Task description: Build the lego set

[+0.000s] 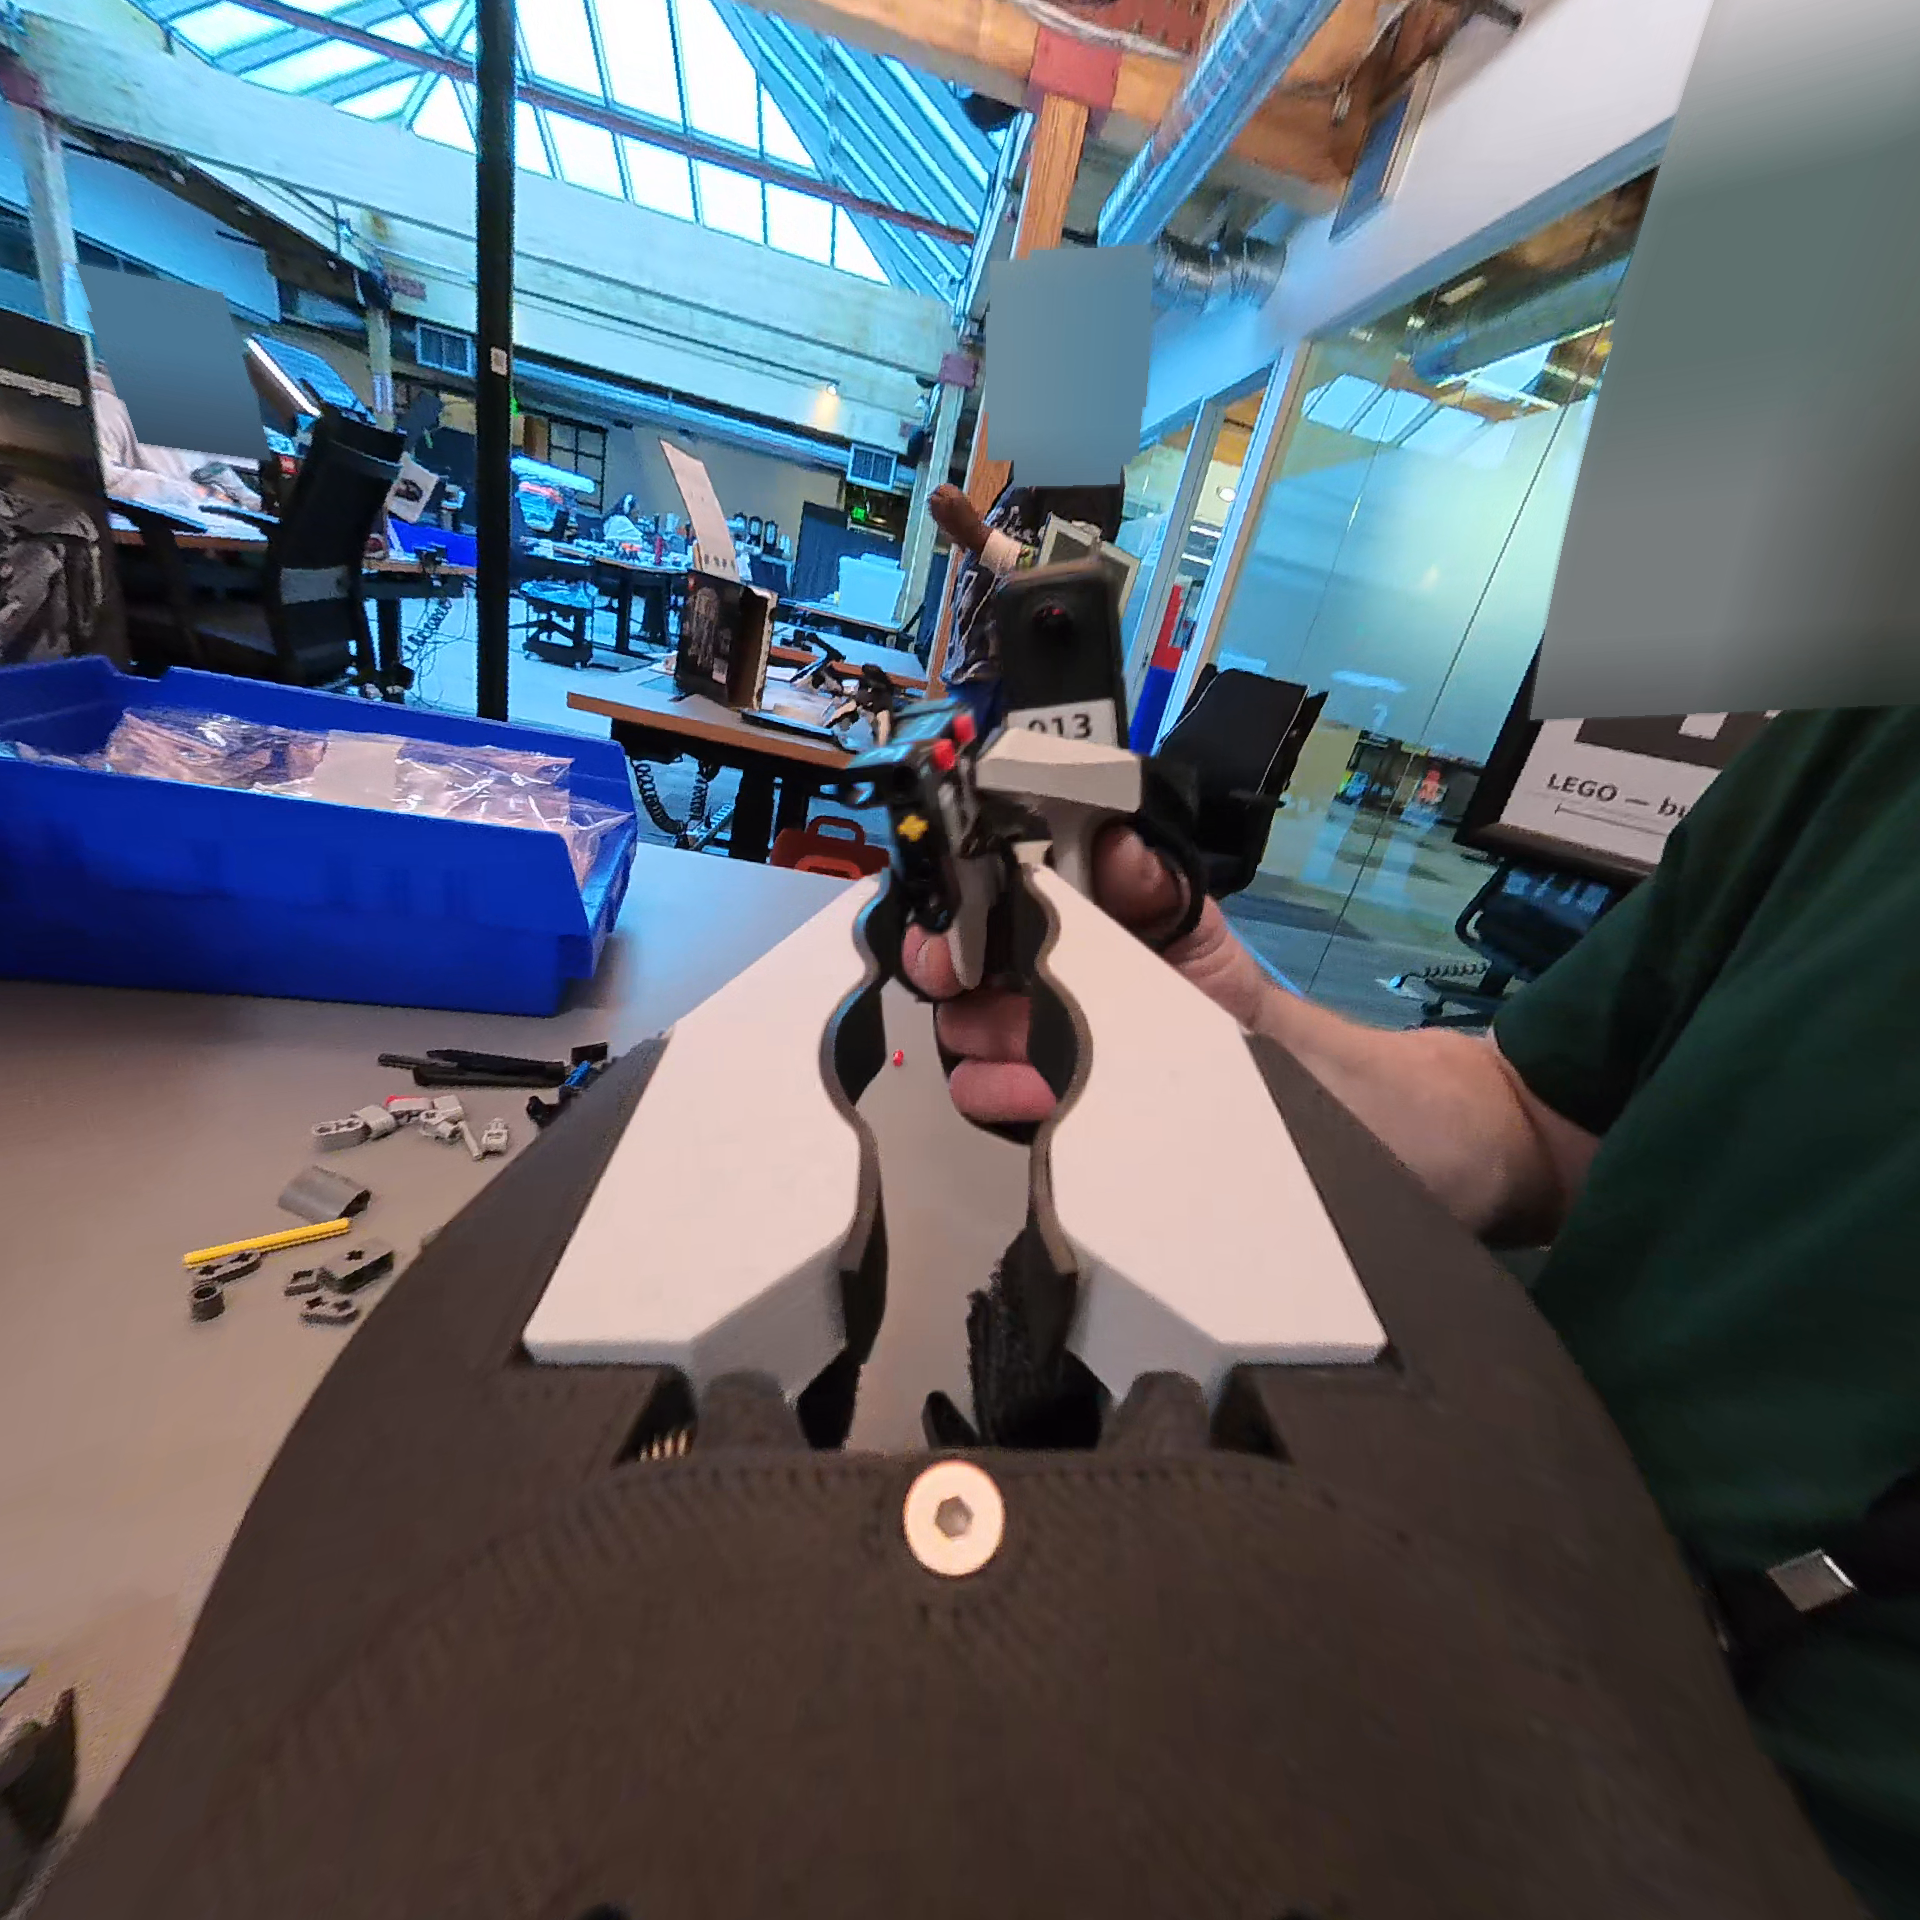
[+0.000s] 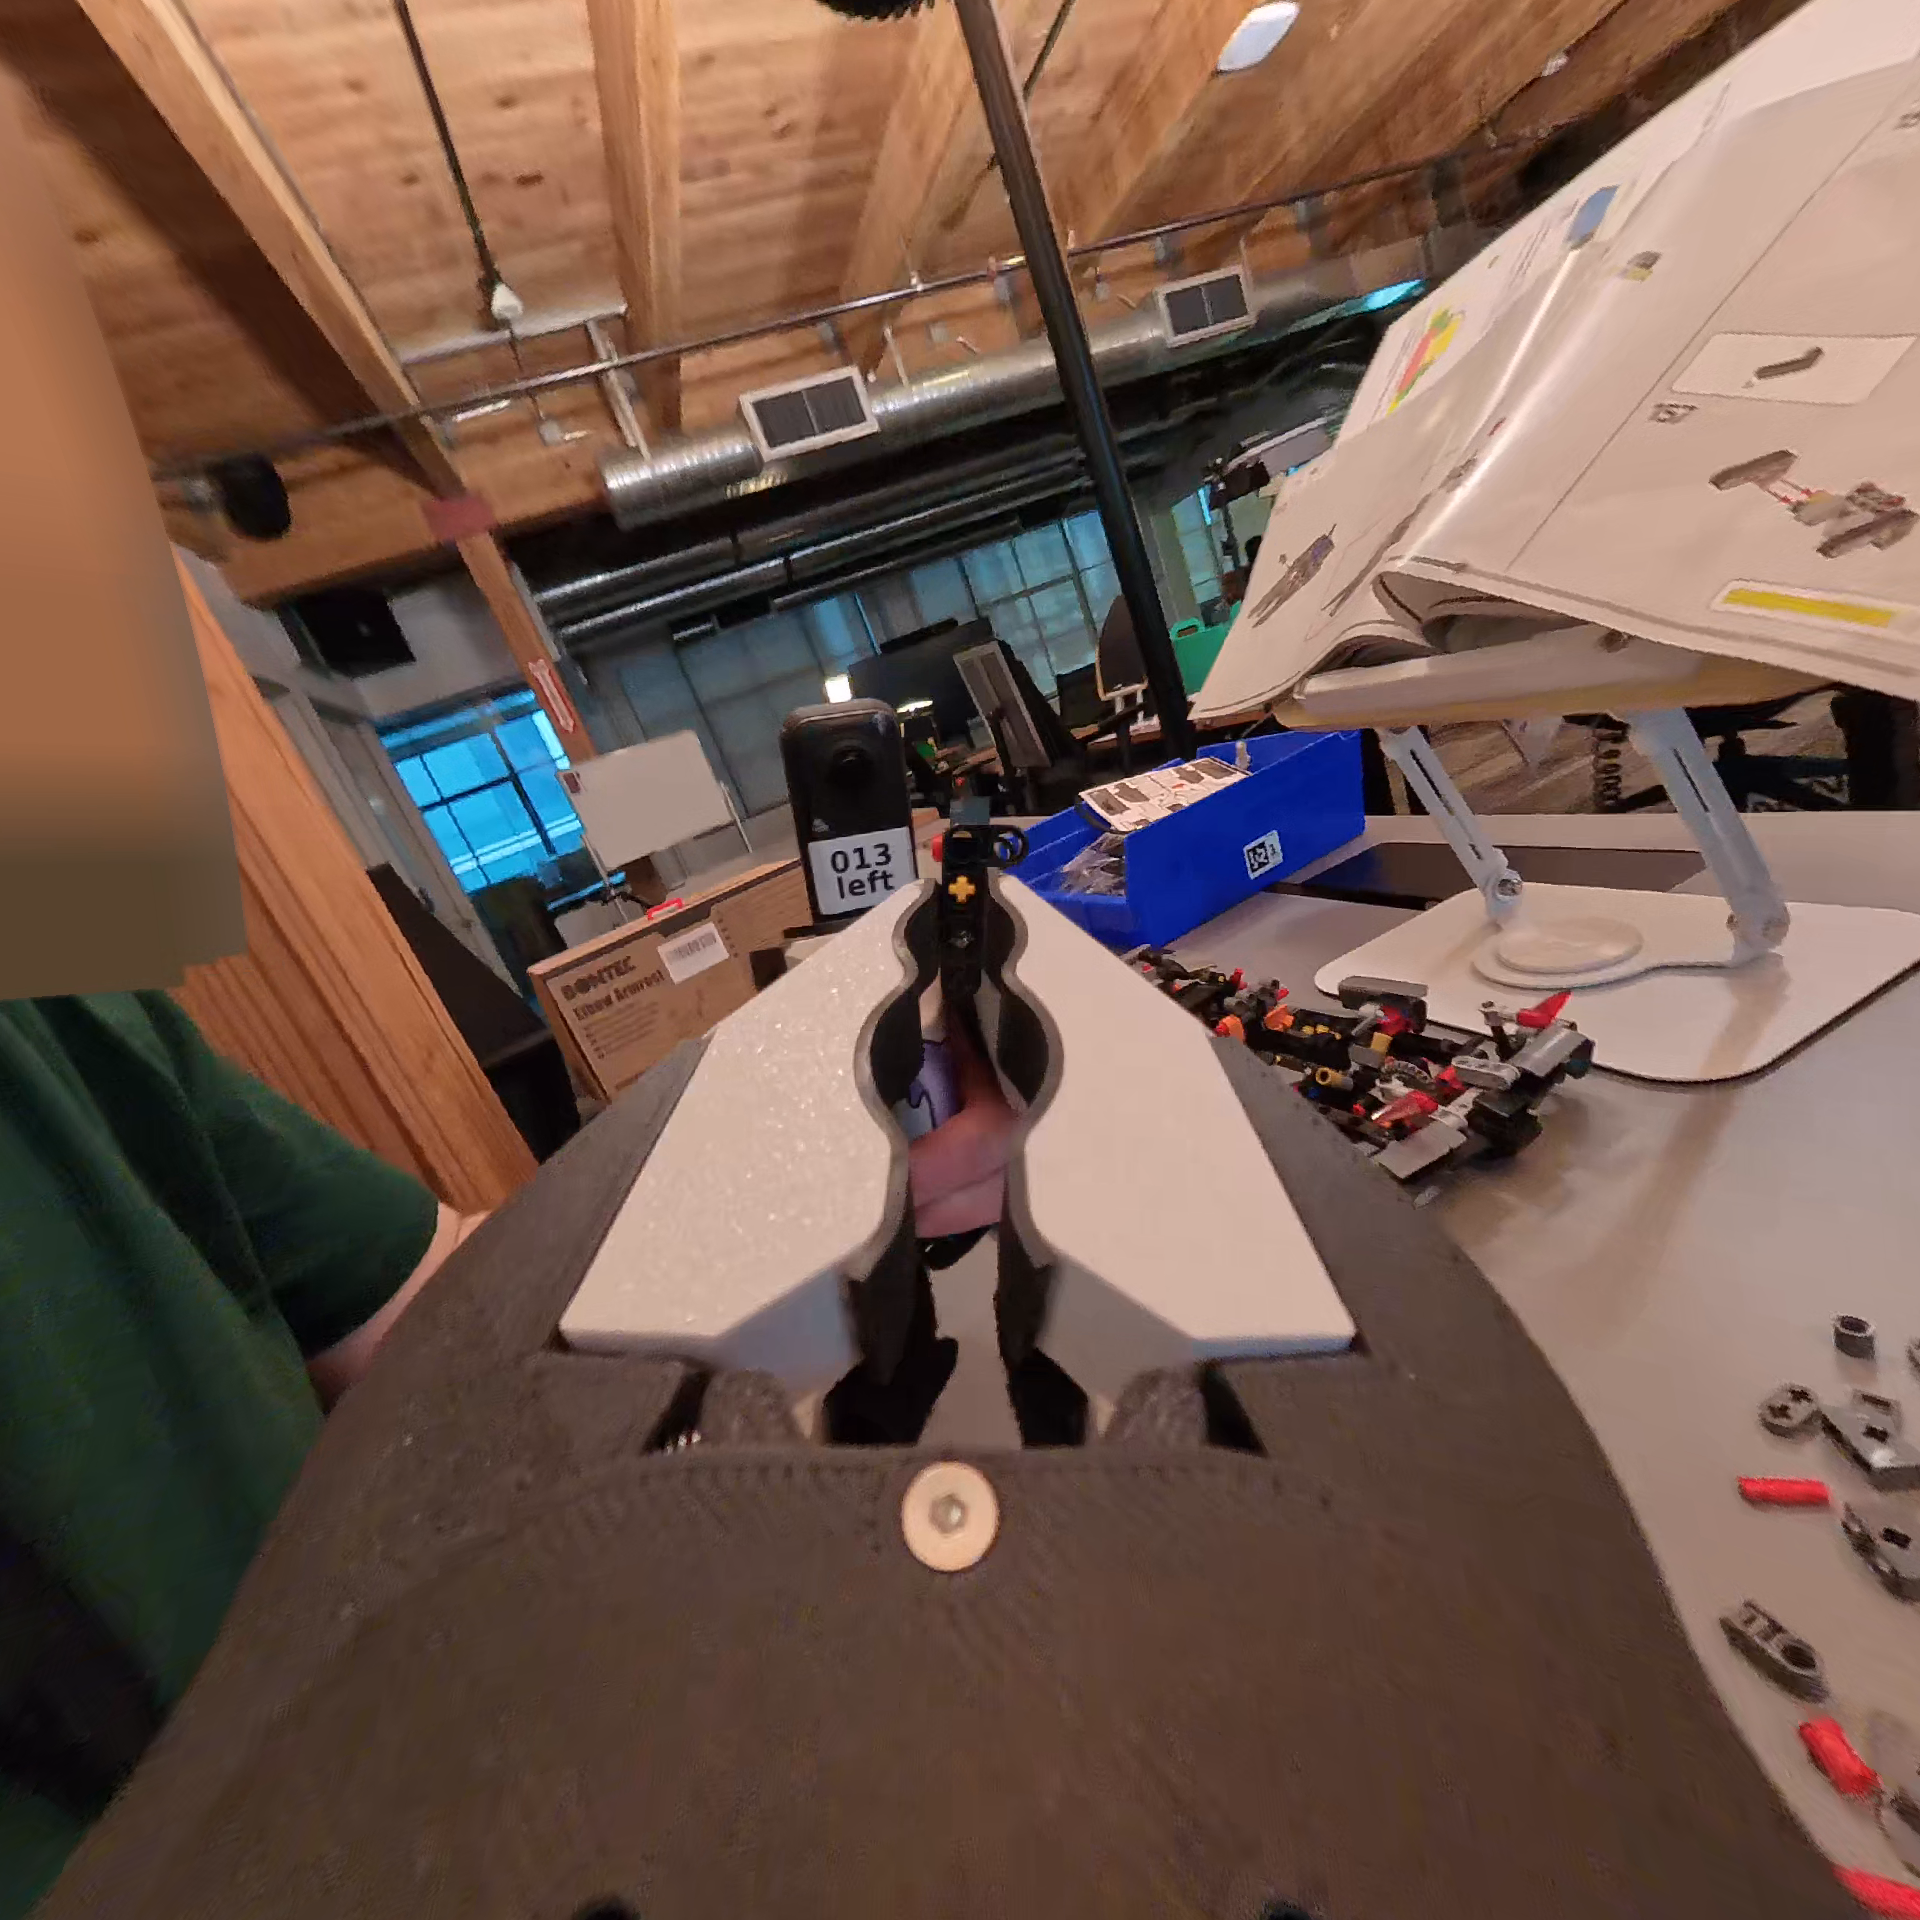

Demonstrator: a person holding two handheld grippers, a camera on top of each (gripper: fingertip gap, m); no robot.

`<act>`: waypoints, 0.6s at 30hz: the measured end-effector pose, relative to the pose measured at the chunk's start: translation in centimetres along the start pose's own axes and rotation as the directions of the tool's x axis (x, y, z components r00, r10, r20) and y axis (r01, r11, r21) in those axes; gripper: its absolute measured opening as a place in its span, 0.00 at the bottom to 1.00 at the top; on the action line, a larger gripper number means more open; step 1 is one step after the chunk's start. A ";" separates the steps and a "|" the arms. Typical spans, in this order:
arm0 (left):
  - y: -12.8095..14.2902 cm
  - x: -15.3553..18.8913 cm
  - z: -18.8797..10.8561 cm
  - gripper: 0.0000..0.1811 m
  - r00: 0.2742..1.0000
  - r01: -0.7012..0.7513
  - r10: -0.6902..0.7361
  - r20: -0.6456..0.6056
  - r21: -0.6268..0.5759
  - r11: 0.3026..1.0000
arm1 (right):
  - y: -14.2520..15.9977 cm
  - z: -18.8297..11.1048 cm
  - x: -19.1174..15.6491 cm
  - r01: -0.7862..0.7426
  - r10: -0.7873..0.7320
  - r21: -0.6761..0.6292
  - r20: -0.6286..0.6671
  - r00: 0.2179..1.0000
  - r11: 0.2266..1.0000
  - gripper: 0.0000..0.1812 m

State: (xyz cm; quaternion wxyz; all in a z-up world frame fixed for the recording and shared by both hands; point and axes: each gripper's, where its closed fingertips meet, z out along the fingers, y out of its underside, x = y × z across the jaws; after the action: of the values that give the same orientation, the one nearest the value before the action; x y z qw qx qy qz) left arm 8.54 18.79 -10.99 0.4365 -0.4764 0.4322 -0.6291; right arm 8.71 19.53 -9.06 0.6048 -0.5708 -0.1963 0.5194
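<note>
While both grippers meet, the right gripper (image 2: 961, 914) pinches a small black lego piece (image 2: 961, 925).
Left gripper (image 1: 951, 935) stands narrow, grip unclear; white label (image 2: 862, 871) at 11 o'clock.

Open-plan office/workshop: skylights (image 1: 665, 135), desks (image 1: 717, 717), wood beams (image 2: 634, 187), exposed ducts (image 2: 935, 416).

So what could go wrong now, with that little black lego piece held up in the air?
The black lego assembly is pinched only at the right gripper fingers' very tips, above the table; a twist could drop it. Loose parts lie scattered near the table edge and could be swept off.
</note>
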 end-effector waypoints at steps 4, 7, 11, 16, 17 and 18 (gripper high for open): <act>-0.2 -0.3 -0.2 0.04 1.000 0.005 -0.005 0.012 0.020 1.000 | 0.5 0.2 0.0 -0.058 0.057 0.025 0.024 0.998 0.998 0.03; -0.1 -0.3 -0.4 0.03 1.000 -0.004 0.004 0.002 0.002 1.000 | 0.8 0.2 0.0 -0.032 0.032 -0.003 0.005 0.999 0.999 0.03; 0.9 0.5 -0.6 0.03 0.997 -0.080 0.077 -0.029 -0.140 0.987 | 1.1 -0.5 0.3 0.112 -0.120 -0.155 -0.042 0.992 0.982 0.16; 2.7 0.9 -0.5 0.03 0.996 -0.080 0.067 -0.057 -0.269 0.960 | 2.3 -0.9 0.1 0.292 -0.313 -0.409 0.018 0.950 0.865 0.19; 3.2 0.6 -0.5 0.03 0.998 -0.060 0.047 -0.050 -0.298 0.953 | 2.9 -0.9 0.0 0.293 -0.307 -0.455 0.046 0.951 0.841 0.17; 3.8 0.7 -0.4 0.03 0.998 -0.038 0.020 -0.057 -0.325 0.945 | 3.5 -0.8 0.0 0.293 -0.300 -0.498 0.068 0.951 0.816 0.15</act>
State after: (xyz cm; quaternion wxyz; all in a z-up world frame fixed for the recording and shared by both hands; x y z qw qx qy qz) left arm 8.55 17.27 -14.58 0.3494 -0.5186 0.5486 -0.5551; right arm 7.97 18.48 -12.44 0.5102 -0.6742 -0.4068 0.3458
